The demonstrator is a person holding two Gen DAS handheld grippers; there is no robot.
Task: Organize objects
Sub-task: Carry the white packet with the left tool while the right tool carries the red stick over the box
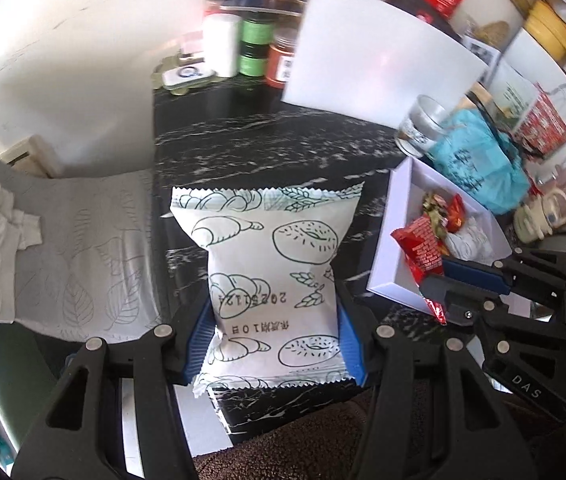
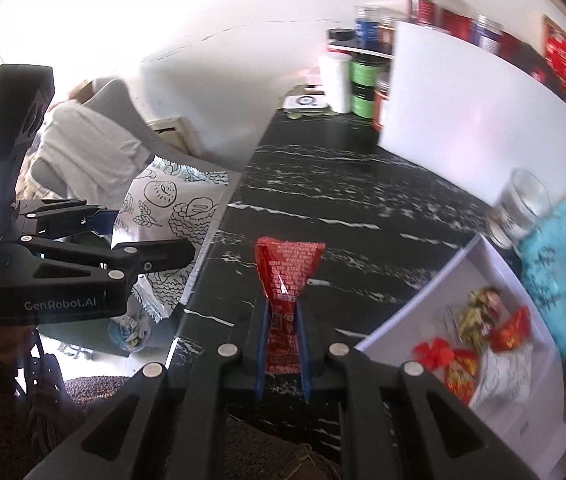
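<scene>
My left gripper (image 1: 273,320) is shut on a white bread packet (image 1: 271,264) printed with green bread drawings, held above the near edge of the black marble counter (image 1: 267,140). The packet also shows in the right wrist view (image 2: 171,216), with the left gripper (image 2: 143,236) around it. My right gripper (image 2: 283,320) is shut on a red snack sachet (image 2: 285,280) over the counter; it also shows in the left wrist view (image 1: 439,280), with the sachet (image 1: 419,248) over the near corner of a white box (image 1: 393,216) that holds several small wrapped sweets (image 2: 479,332).
The box's white lid (image 1: 379,56) stands upright at the back. Jars and tins (image 1: 255,44) line the wall behind it. A glass (image 1: 423,126) and a turquoise bag (image 1: 479,160) sit right of the box. A grey chair with cloth (image 1: 63,256) is left of the counter.
</scene>
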